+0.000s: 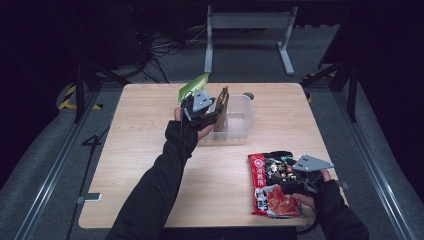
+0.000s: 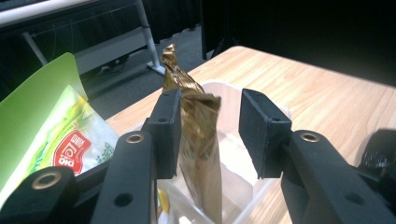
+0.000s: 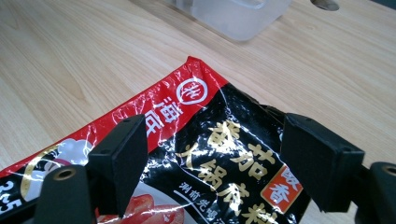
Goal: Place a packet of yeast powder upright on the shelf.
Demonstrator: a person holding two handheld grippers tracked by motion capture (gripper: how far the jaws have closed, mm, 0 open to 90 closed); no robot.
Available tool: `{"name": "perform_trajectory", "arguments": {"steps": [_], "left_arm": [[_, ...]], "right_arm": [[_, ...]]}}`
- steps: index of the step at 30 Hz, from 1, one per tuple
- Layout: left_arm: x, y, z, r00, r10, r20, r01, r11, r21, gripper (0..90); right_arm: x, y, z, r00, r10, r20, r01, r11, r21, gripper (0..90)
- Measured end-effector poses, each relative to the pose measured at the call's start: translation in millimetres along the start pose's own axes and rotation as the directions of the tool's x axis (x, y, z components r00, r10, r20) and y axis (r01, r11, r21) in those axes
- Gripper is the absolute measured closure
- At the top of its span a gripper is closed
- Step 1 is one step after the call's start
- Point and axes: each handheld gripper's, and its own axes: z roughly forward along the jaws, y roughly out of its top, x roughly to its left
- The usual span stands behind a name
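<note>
A gold foil packet (image 2: 198, 140) stands upright in a clear plastic tub (image 1: 239, 120) at the table's far middle. My left gripper (image 2: 210, 126) is open around the packet, whose side rests against the left pad (image 2: 169, 126), with a gap to the other pad. In the high view my left gripper (image 1: 212, 112) sits at the tub's left end. A red and black snack bag (image 1: 272, 185) lies flat near the front right corner. My right gripper (image 3: 215, 154) hovers open just above that bag (image 3: 224, 154), holding nothing.
A green bag (image 1: 194, 86) with a white printed front (image 2: 70, 140) stands just left of the tub; what props it up is hidden. A small grey round thing (image 1: 248, 95) lies behind the tub. A grey table frame (image 1: 247, 22) stands on the floor beyond.
</note>
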Motion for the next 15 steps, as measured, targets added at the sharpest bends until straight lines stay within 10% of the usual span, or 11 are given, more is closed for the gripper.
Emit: {"name": "perform_trajectory", "arguments": {"steps": [15], "left_arm": [[-25.0, -23.9, -37.0, 0.9928, 0.084, 0.086, -0.087, 0.9959, 0.028, 50.0]], "right_arm": [[-0.8, -1.7, 2.3, 0.9999, 0.007, -0.011, -0.006, 1.0, 0.019, 23.8]]}}
